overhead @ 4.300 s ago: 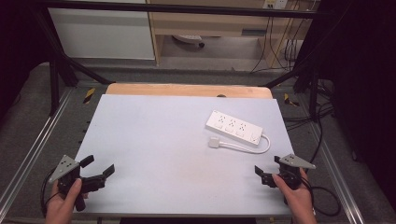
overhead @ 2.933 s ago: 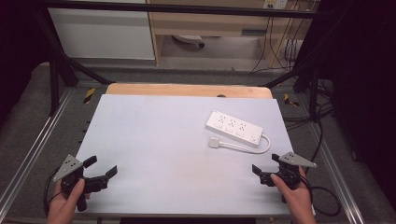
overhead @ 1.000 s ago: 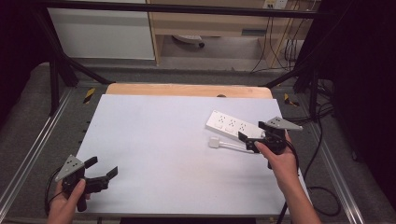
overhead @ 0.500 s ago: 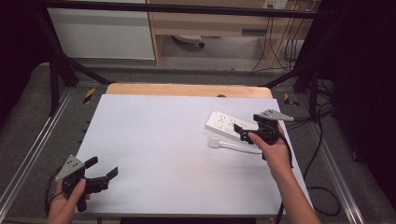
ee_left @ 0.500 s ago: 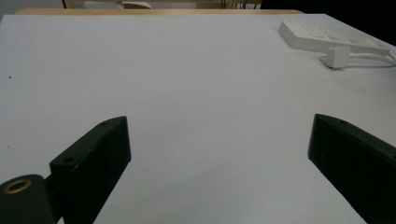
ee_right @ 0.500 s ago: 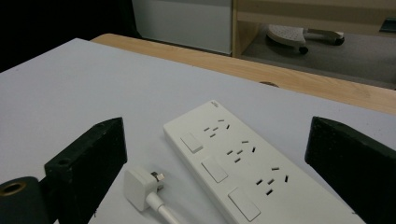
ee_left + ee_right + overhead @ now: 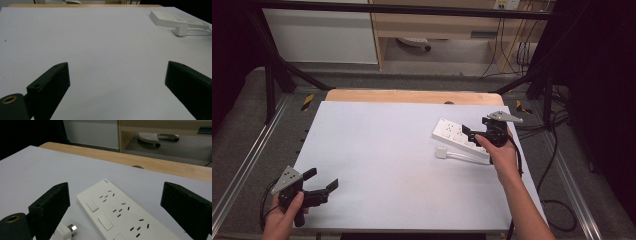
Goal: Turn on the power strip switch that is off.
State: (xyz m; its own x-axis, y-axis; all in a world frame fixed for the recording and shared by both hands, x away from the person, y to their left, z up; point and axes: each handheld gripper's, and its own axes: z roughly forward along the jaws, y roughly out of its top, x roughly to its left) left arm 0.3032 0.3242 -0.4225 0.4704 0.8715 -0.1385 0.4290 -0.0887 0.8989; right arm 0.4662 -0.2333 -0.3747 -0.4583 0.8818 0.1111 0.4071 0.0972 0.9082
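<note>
A white power strip (image 7: 454, 135) (image 7: 120, 212) (image 7: 175, 18) lies flat on the right part of the white table (image 7: 387, 150), with its white plug (image 7: 441, 153) (image 7: 66, 231) (image 7: 181, 29) and cord lying beside it. My right gripper (image 7: 469, 133) (image 7: 115, 202) hovers open over the strip's right half, jaws wide on either side of it, touching nothing. My left gripper (image 7: 321, 182) (image 7: 117, 82) is open near the table's front left corner, with bare table between its jaws.
A wooden strip (image 7: 412, 96) runs along the table's far edge. Metal rails (image 7: 242, 170) flank the table on both sides. Cables (image 7: 557, 150) trail on the floor at the right. A cabinet (image 7: 319, 30) stands beyond the table.
My right gripper has travelled from the front right corner forward and left to above the power strip. The left gripper has stayed near the front left corner.
</note>
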